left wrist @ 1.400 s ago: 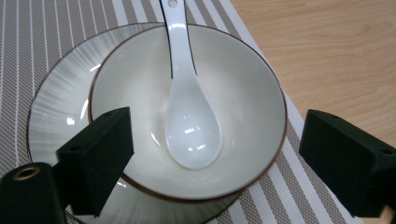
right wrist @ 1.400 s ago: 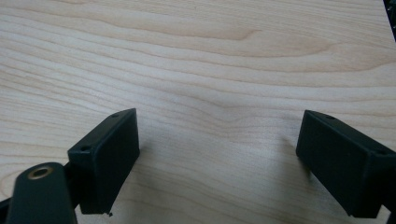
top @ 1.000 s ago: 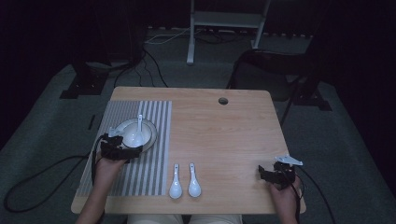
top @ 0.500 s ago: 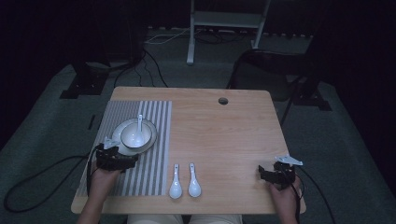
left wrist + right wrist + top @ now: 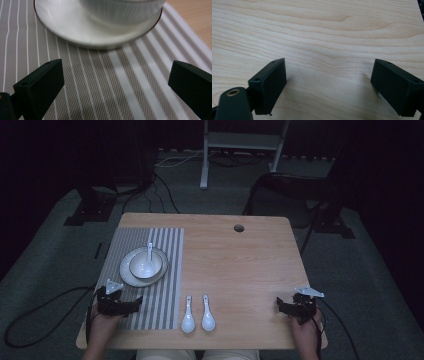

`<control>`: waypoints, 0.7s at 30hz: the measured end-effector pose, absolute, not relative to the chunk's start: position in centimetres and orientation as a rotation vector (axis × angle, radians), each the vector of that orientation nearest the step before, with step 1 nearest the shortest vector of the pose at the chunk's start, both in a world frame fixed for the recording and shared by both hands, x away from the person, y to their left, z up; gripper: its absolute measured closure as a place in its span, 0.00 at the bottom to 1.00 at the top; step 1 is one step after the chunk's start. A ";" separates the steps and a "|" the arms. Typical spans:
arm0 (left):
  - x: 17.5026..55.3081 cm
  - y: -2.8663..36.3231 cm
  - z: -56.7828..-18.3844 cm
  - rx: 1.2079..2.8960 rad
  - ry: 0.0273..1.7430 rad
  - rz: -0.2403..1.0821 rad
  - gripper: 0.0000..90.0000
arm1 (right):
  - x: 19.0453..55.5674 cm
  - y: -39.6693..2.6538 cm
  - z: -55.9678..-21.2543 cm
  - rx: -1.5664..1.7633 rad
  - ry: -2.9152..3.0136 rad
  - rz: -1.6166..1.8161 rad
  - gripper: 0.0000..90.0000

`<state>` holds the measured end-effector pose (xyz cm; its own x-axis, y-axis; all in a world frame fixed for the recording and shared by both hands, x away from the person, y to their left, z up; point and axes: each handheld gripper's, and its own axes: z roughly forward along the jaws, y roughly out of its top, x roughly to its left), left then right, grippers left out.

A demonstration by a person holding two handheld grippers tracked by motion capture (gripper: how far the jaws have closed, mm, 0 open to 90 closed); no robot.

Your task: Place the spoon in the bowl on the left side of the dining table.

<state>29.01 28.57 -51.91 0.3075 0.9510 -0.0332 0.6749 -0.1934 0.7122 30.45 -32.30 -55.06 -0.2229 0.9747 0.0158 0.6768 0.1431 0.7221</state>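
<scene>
A white bowl [image 5: 145,265] with a white spoon [image 5: 149,252] in it sits on a white plate [image 5: 127,276], on the striped placemat [image 5: 160,295] at the table's left. Two white spoons [image 5: 188,321] [image 5: 207,319] lie side by side near the front edge. My left gripper [image 5: 135,303] rests on the placemat just in front of the plate [image 5: 75,32], open, with nothing between its jaws. My right gripper [image 5: 280,306] is open over bare wood [image 5: 329,50] near the front right corner, holding nothing.
A round cable hole [image 5: 239,228] sits near the table's far edge. Beyond the table are a white stand [image 5: 240,142], dark chair bases and cables on the grey floor. Cables trail from both grippers off the table's front corners.
My left gripper has drawn back from the bowl and plate toward the front edge of the placemat. The right gripper has hardly moved.
</scene>
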 end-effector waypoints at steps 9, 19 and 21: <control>27.0 30.2 -52.9 1.923 1.467 0.534 0.00 | 30.4 -32.3 -55.1 1.566 1.975 0.857 0.14; 24.9 31.6 -54.1 1.898 1.505 0.542 0.00 | 30.4 -32.3 -55.1 1.566 1.974 0.857 0.14; 24.6 31.8 -54.1 1.897 1.500 0.551 0.00 | 30.4 -32.3 -55.1 1.566 1.974 0.857 0.14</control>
